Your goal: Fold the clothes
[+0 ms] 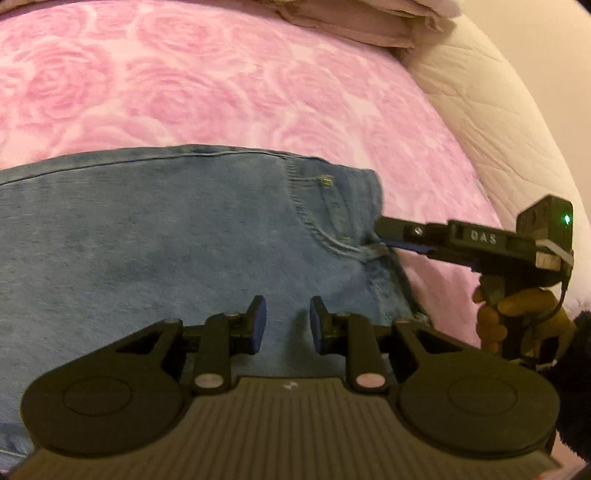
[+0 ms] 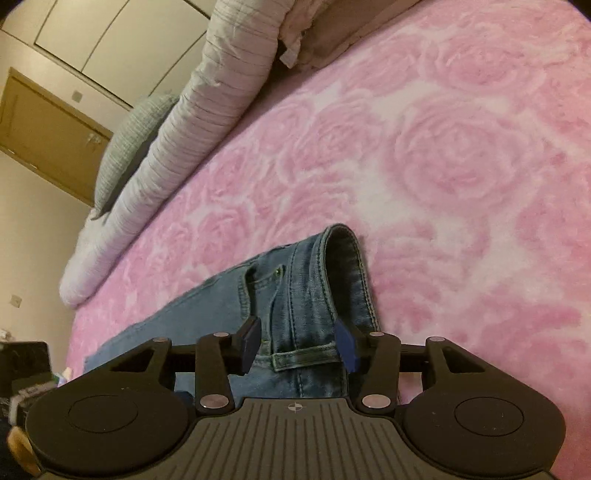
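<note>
Blue jeans lie flat on a pink rose-patterned bedspread. My left gripper is open, hovering just above the denim near the waist end. My right gripper reaches in from the right at the waistband by a belt loop. In the right wrist view the right gripper is open, its blue pads on either side of the jeans' waistband and belt loop, not closed on it.
A quilted cream bed edge runs along the right. Grey-lilac pillows lie at the head. In the right wrist view a rolled striped duvet lies along the far side, with a door and wall behind it.
</note>
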The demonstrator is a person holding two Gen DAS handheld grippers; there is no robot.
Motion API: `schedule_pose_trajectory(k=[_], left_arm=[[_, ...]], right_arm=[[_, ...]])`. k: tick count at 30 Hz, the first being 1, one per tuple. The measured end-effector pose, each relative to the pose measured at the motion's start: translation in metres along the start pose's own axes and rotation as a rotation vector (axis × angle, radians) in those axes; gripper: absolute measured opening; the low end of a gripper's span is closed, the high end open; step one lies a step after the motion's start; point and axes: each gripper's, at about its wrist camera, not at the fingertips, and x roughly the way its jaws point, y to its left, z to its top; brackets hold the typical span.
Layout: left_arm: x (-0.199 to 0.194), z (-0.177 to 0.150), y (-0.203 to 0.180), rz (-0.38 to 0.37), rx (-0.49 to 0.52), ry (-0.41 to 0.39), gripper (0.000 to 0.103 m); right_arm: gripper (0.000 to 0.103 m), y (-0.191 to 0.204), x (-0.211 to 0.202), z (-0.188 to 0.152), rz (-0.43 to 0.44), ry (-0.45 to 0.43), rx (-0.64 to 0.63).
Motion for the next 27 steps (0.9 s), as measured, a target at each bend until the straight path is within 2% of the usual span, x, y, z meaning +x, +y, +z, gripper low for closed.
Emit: schedule_pose_trajectory(k=[3,4,6,9,11,16,20,22,23,27], left_arm=[[0.002,0.001,0.007,0.002,-0.025,0.006,0.02],[0.004,0.002,0.009,-0.002,-0.034,0.01,0.02],[0.004,-0.001,0.007,-0.005,-0.027,0.014,0.02],[0.007,-0.004,0.003,-0.011,-0.014,0.026,0.02],[0.009,-0.005,0.001,-0.009,-0.01,0.035,0.02],[0.013,-0.004,0.0,0.002,-0.013,0.046,0.02],[0.012,-0.001,0.0,0.018,-0.002,0.042,0.02],[0.013,0.0,0.001,0.018,-0.009,0.038,0.02],[0.013,0.001,0.002,0.018,-0.012,0.036,0.02],[0.012,0.004,0.002,0.018,-0.009,0.023,0.02]], right_arm=[[0.045,-0.011,0.006,0.0,0.013,0.012,0.033],[0.028,-0.014,0.006,0.001,0.018,0.016,0.041],[0.018,-0.018,0.0,0.002,0.009,0.015,0.048],[0.021,-0.025,-0.009,0.005,0.011,-0.017,0.055],[0.023,-0.027,-0.01,0.008,0.074,-0.003,0.063],[0.027,-0.02,0.006,0.012,0.028,0.043,-0.002],[0.028,-0.025,0.004,0.013,0.041,-0.004,0.035],[0.047,-0.025,0.001,0.013,0.053,-0.027,0.042],[0.051,-0.025,0.0,0.013,0.062,-0.033,0.044],[0.053,-0.018,0.003,0.013,0.045,-0.018,-0.001]])
